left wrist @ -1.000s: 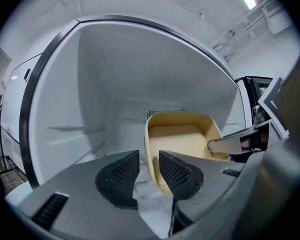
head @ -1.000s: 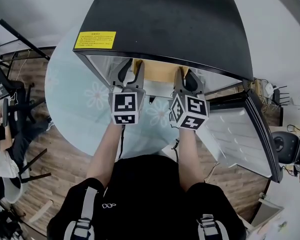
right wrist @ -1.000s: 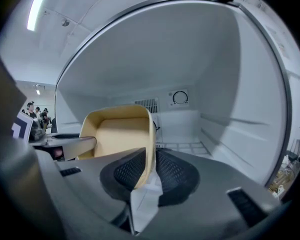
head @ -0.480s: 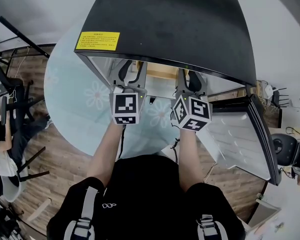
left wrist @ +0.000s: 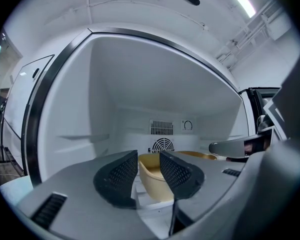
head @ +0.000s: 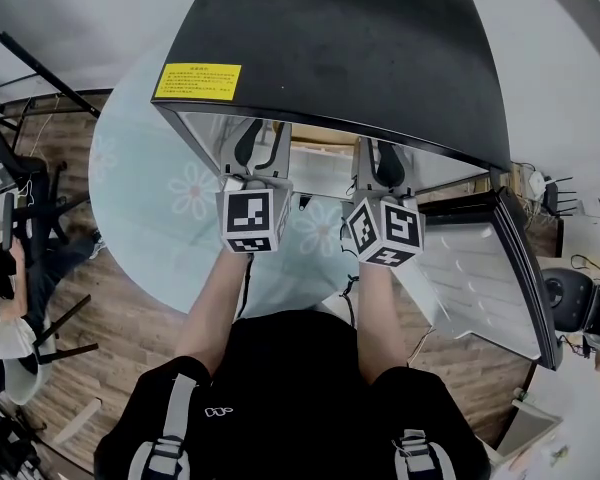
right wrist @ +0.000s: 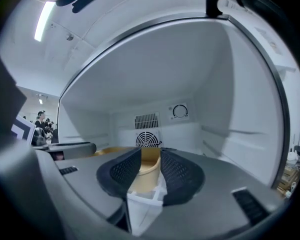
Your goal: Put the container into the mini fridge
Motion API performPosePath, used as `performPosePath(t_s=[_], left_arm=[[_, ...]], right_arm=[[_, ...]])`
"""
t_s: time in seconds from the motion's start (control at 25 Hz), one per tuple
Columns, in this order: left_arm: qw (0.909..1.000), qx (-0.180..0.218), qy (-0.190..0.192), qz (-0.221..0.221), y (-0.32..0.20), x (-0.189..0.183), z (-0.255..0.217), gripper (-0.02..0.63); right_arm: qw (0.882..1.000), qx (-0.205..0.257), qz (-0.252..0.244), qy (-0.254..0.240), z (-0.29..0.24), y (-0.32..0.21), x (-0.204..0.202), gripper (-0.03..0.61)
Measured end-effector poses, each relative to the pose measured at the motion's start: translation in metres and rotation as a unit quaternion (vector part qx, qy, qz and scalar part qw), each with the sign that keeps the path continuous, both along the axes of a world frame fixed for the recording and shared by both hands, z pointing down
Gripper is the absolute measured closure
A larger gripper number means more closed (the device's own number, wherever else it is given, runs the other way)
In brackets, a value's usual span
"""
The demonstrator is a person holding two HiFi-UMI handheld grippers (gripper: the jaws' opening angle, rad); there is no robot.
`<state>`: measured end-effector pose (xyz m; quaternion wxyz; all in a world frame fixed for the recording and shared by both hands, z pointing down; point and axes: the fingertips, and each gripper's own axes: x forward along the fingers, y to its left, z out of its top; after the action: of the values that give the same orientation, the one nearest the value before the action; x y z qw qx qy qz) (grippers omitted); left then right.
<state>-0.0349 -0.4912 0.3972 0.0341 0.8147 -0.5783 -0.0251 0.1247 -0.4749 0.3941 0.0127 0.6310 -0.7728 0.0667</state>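
The tan container (left wrist: 154, 180) with white clips rests on the floor of the white mini fridge (head: 340, 48), and shows as a tan strip (head: 320, 136) in the head view. My left gripper (left wrist: 149, 160) is at the container's left end; its jaws are closing, but the pads do not touch the container. My right gripper (right wrist: 150, 158) stands open at the right end, a white clip (right wrist: 146, 196) low between its fingers. Both grippers (head: 262, 140) (head: 380, 156) reach into the fridge mouth.
The fridge door (head: 480, 268) hangs open to the right. The fridge stands on a round pale table (head: 150, 198) with a flower print. A yellow label (head: 203, 82) is on the black fridge top. A person (head: 0, 298) sits at the far left.
The right gripper's jaws have spread apart and let go of the container. Both grippers have drawn back a little toward me, leaving the container in the fridge.
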Motion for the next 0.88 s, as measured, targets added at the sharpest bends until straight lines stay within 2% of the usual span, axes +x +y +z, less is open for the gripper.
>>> performPosePath(t_s=[0.32,0.48,0.6,0.72,0.88], left_arm=[[0.9998,0.006,0.02,-0.001,0.017,0.004,-0.015,0.524],[0.9995,0.011,0.027,0.006,0.033,0.011,-0.024,0.607],[0.999,0.011,0.041,0.017,0.049,0.016,-0.032,0.607],[0.9975,-0.003,0.063,0.031,0.066,0.021,-0.03,0.607],[0.997,-0.008,0.065,0.041,0.088,0.025,-0.026,0.607]], right_arm=[[1.0,0.013,-0.008,-0.006,-0.011,0.012,-0.003,0.463],[0.999,0.028,-0.013,-0.01,-0.023,0.025,-0.005,0.489],[0.999,0.041,-0.02,-0.01,-0.034,0.039,-0.008,0.49],[0.998,0.058,-0.023,-0.007,-0.043,0.058,-0.008,0.571],[0.997,0.068,-0.037,-0.008,-0.046,0.08,-0.011,0.571]])
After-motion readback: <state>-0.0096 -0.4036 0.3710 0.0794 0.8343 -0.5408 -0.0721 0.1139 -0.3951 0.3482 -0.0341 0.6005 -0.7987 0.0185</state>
